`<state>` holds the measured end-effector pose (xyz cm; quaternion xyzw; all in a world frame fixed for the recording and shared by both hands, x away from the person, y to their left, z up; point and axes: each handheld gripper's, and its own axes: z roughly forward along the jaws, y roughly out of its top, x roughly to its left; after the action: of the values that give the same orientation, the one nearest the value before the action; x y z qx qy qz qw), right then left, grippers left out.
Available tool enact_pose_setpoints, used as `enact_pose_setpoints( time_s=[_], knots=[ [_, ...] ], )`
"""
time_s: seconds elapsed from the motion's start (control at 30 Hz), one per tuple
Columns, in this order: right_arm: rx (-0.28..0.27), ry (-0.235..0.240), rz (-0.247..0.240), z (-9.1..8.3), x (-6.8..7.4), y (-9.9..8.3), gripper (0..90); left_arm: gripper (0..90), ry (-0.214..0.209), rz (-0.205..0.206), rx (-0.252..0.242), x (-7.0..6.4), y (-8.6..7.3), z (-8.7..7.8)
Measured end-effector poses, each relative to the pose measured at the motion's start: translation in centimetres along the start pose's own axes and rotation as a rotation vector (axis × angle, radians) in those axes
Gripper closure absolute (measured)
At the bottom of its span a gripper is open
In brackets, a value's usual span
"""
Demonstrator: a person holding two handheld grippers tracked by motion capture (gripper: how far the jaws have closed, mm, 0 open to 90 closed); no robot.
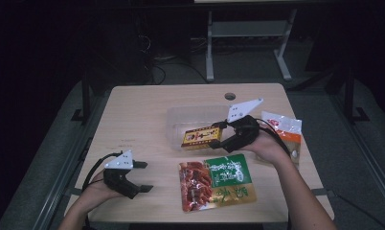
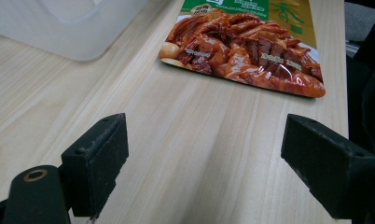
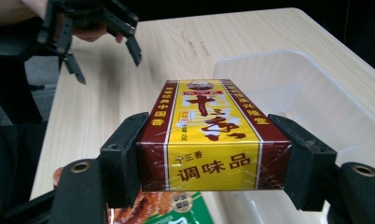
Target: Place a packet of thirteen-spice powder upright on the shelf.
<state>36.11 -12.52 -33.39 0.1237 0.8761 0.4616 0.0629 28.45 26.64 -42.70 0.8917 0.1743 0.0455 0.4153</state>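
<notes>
A light wooden table (image 1: 133, 115) with rounded corners and a small round hole (image 1: 230, 96) near its far edge stands on a grey floor (image 1: 238, 72). Beyond it, the dim room holds a pale metal desk frame (image 1: 248, 33) and dark cables (image 1: 157, 67).

the rectangular cardboard seasoning box (image 3: 212, 135) is yellow with dark red borders; beside it, the flat plastic food pouch (image 1: 217, 184) shows green, gold and reddish-brown meat.

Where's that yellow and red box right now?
The yellow and red box is clamped in the right gripper, held at the near edge of the clear plastic tub, just above the food pouch.
</notes>
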Motion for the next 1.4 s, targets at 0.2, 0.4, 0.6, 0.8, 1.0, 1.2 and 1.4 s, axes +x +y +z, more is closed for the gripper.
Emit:
enact_pose_setpoints(
  time_s=[0.2, 0.4, 0.6, 0.8, 1.0, 1.2, 1.4],
  knots=[
    [0.019, -0.025, -0.005, 0.3, -1.3, 1.3, 32.1, 14.6, -0.004, 0.003, -0.004, 0.0, 0.0, -0.1],
    [0.028, -0.033, 0.004, 0.7, -2.6, 2.4, 32.1, 14.6, -0.005, -0.010, -0.012, 0.0, 0.0, -0.2],
    [0.060, -0.042, -0.022, 1.5, -3.8, 3.3, 32.0, 14.6, -0.014, -0.005, -0.003, 0.0, 0.0, -0.1],
    [0.075, -0.047, -0.009, 2.7, -4.8, 3.8, 32.0, 14.6, -0.015, -0.009, -0.009, 0.0, 0.0, -0.1],
    [0.098, -0.056, -0.056, 4.3, -5.2, 4.8, 32.0, 14.5, -0.019, -0.006, -0.012, 0.2, 0.0, -0.2],
    [0.124, -0.057, -0.058, 5.7, -5.8, 5.8, 31.9, 14.6, -0.022, -0.009, -0.010, 0.1, 0.0, -0.1],
    [0.151, -0.060, -0.078, 6.9, -6.2, 6.2, 31.9, 14.6, -0.025, -0.012, -0.011, 0.1, -0.1, -0.1]
  ],
)
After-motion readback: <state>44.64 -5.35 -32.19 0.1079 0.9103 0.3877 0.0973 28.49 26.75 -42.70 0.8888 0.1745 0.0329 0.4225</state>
